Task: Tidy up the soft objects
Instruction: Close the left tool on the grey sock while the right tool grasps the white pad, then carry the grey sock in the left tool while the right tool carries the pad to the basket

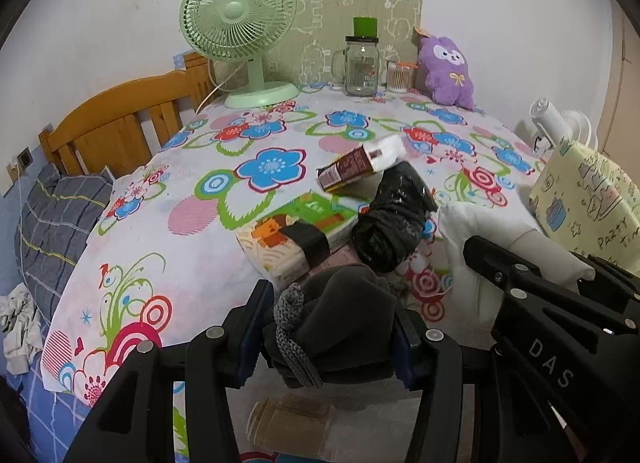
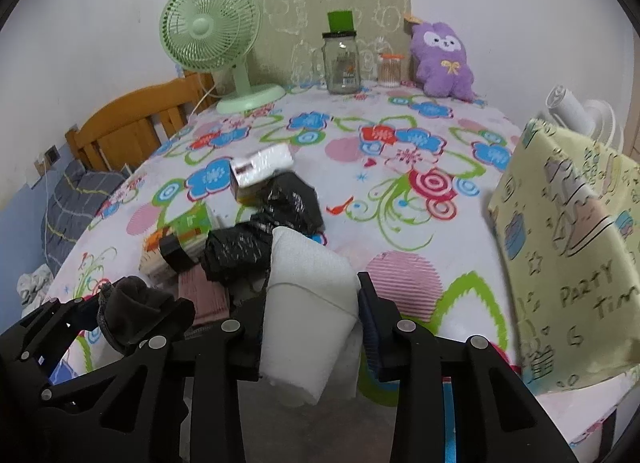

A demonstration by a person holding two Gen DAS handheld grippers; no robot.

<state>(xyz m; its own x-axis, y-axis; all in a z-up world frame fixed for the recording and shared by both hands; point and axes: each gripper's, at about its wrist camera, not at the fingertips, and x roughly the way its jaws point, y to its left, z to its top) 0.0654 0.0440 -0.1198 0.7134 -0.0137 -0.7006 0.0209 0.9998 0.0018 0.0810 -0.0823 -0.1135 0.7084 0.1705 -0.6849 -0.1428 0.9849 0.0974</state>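
My left gripper (image 1: 330, 323) is shut on a dark grey knitted hat with a cord (image 1: 344, 311), held at the table's near edge; it also shows in the right wrist view (image 2: 128, 303). My right gripper (image 2: 310, 315) is shut on a folded white cloth (image 2: 308, 287), which shows in the left wrist view (image 1: 492, 251). A black crumpled bag (image 1: 396, 219) (image 2: 264, 231) lies just ahead. A purple plush toy (image 1: 446, 71) (image 2: 442, 59) sits at the far edge.
On the floral tablecloth (image 1: 200, 191) lie a tissue pack (image 1: 296, 235), a brown-and-white pack (image 1: 360, 163), a green fan (image 1: 240, 27), a glass jar (image 1: 360, 63) and a swab jar (image 1: 400, 77). A yellow gift bag (image 2: 576, 247) stands right. A wooden bed frame (image 1: 120, 119) is left.
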